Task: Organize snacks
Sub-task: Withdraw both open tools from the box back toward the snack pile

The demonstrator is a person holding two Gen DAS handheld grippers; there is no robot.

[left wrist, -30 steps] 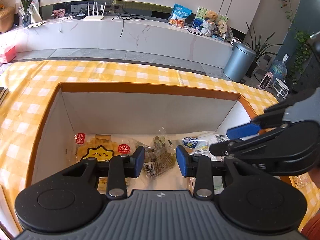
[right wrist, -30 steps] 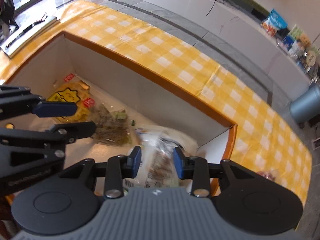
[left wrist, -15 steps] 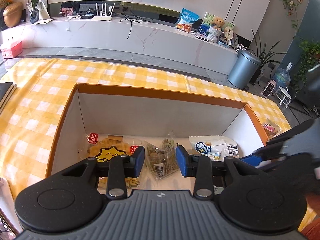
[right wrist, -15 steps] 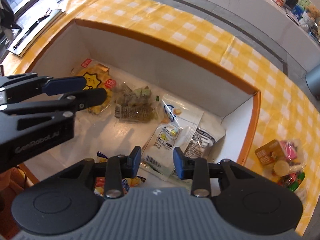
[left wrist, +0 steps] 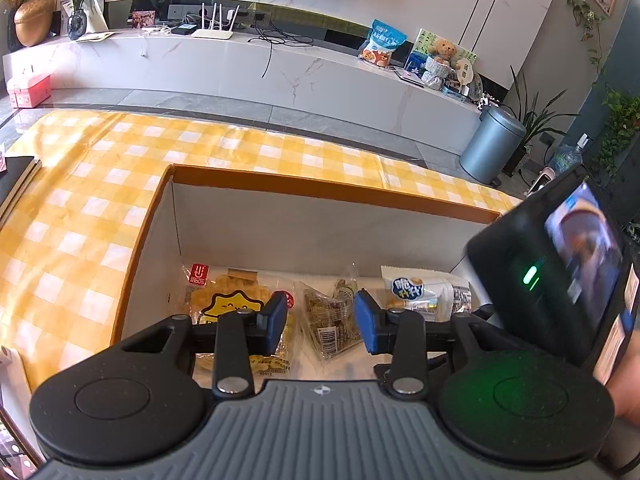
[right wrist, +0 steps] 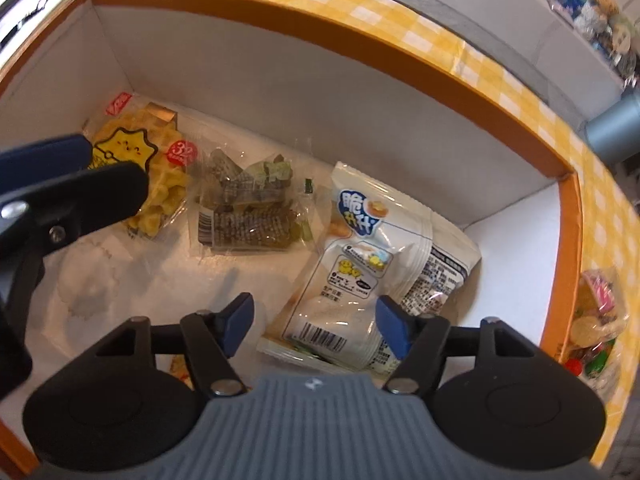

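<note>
The right gripper (right wrist: 314, 326) has its jaws spread wide with nothing between them, poised over the white snack bags (right wrist: 372, 264) that lie stacked at the right end of the box (right wrist: 360, 92). The left gripper (left wrist: 320, 322) has its jaws parted to a middling gap, also holding nothing, and hangs above the box floor; between its blue pads (left wrist: 276, 320) the clear packet (left wrist: 332, 320) of brown and green pieces shows below. In the right wrist view that packet (right wrist: 248, 212) lies mid-box, just left of the white bags, and the yellow waffle bag (right wrist: 144, 168) lies at the left end, partly behind the left gripper's finger. A loose clear bag of mixed sweets (right wrist: 596, 320) sits outside the box on the yellow checked cloth (left wrist: 80, 208) covering the bench, just beside the box's right wall. Beyond the bench stands a grey bin (left wrist: 492, 144).
</note>
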